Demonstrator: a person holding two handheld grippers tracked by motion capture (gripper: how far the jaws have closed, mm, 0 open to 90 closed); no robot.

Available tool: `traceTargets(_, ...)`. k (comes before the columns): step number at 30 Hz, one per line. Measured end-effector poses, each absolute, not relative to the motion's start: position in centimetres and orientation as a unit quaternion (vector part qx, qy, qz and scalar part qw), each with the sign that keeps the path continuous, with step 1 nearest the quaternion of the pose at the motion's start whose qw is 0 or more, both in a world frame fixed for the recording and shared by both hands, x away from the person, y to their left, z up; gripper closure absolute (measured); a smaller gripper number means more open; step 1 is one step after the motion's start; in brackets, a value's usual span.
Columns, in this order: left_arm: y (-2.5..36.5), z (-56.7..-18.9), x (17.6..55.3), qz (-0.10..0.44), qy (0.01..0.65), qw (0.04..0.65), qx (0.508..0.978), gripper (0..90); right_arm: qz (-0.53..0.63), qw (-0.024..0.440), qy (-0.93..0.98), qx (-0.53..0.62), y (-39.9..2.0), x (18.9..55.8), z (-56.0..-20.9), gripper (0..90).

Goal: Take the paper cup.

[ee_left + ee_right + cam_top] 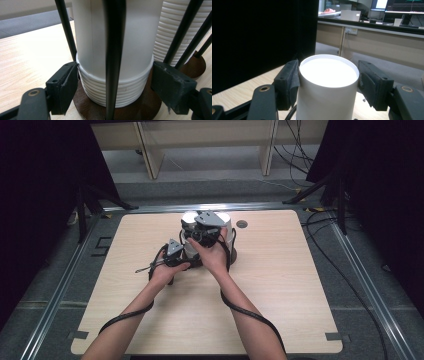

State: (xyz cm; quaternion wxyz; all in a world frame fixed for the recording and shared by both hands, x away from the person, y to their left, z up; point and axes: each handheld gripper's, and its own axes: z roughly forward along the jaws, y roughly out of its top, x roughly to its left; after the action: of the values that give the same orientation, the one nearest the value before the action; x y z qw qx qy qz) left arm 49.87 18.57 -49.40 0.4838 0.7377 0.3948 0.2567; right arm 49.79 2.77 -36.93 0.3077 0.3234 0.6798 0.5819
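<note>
At the far middle of the table (280, 285), my right claw (328, 83) clenches 1 upturned white cup (327, 85) by its base, while my left claw (115, 85) grasps the stack of cups (115, 87) low inside the black rod holder (113, 50).

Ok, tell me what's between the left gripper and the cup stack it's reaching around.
A black upright rod of the holder crosses in front of the stack of white cups, midway between the jaws. Another rod stands by one pad. The left gripper brackets the stack's rims; one pad touches them.
</note>
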Motion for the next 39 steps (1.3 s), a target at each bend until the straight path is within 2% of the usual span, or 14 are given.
traceTargets(7, 18.7, -49.4, 49.9, 0.261, 0.392, 0.476, 0.743, 21.7, 0.593, 0.3, 0.674, 0.323, 2.5, 49.5, -36.2, 36.4)
traceTargets(8, 18.7, -49.4, 50.0, 0.258, 0.388, 0.477, 0.745, 21.7, 0.598, 0.288, 0.673, 0.327, 2.5, 49.4, -36.1, 36.4)
traceTargets(16, 18.7, -49.4, 49.9, 0.258, 0.389, 0.478, 0.744, 21.9, 0.597, 0.306, 0.669, 0.32, 2.0, 49.1, -35.3, 36.4)
traceTargets(17, 18.7, -49.4, 49.8, 0.256, 0.39, 0.481, 0.742, 21.6, 0.605, 0.294, 0.666, 0.322, 2.0, 48.9, -35.0, 36.4)
traceTargets(21, 18.7, -49.3, 49.5, 0.258, 0.39, 0.486, 0.739, 19.9, 0.609, 0.297, 0.662, 0.319, 1.9, 48.6, -34.6, 36.4)
traceTargets(28, 19.4, -48.6, 48.1, 0.265, 0.397, 0.501, 0.722, 14.6, 0.617, 0.295, 0.66, 0.312, 0.9, 47.3, -33.7, 36.4)
traceTargets(34, 20.5, -47.3, 46.1, 0.271, 0.369, 0.489, 0.743, 13.8, 0.624, 0.293, 0.659, 0.302, 0.3, 46.0, -33.6, 36.5)
traceTargets(39, 20.7, -46.8, 44.8, 0.27, 0.356, 0.504, 0.739, 12.4, 0.627, 0.294, 0.659, 0.293, -0.2, 45.1, -33.5, 36.5)
